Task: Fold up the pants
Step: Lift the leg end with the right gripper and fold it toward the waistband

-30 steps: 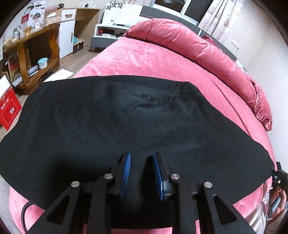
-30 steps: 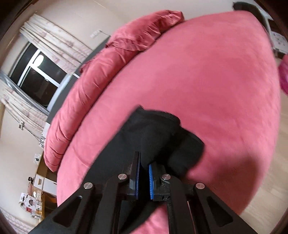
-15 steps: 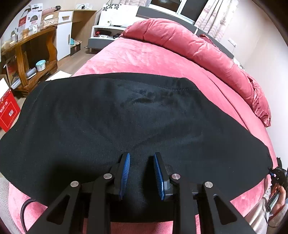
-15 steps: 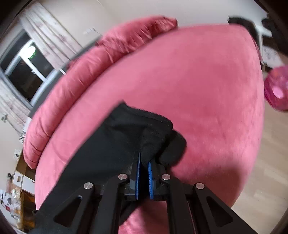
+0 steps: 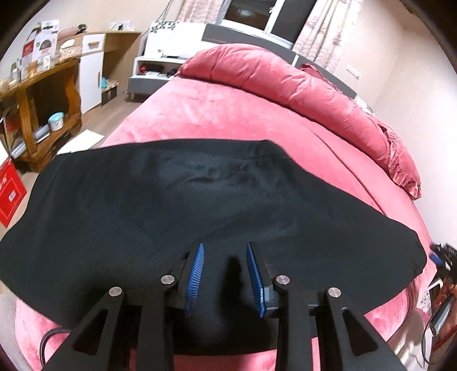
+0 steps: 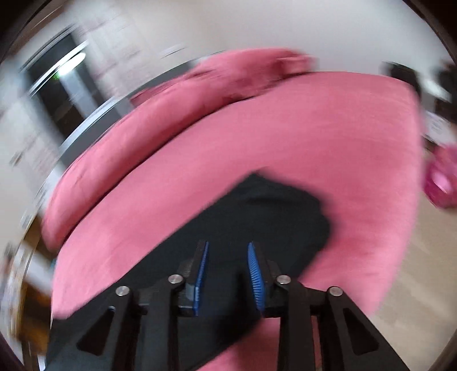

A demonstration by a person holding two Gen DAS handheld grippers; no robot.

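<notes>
Left wrist view: black pants (image 5: 182, 211) lay spread flat across a pink bed (image 5: 228, 114), the left gripper (image 5: 224, 275) poised above them with jaws apart and nothing between them.

Right wrist view, blurred: the right gripper (image 6: 227, 275) hung over the pants' end (image 6: 274, 217), jaws parted and empty.

A pink bed (image 5: 228, 114) with rolled duvet (image 5: 314, 91); wooden shelf (image 5: 42, 108) left, curtained dark window (image 5: 257, 11) behind, pale walls.
</notes>
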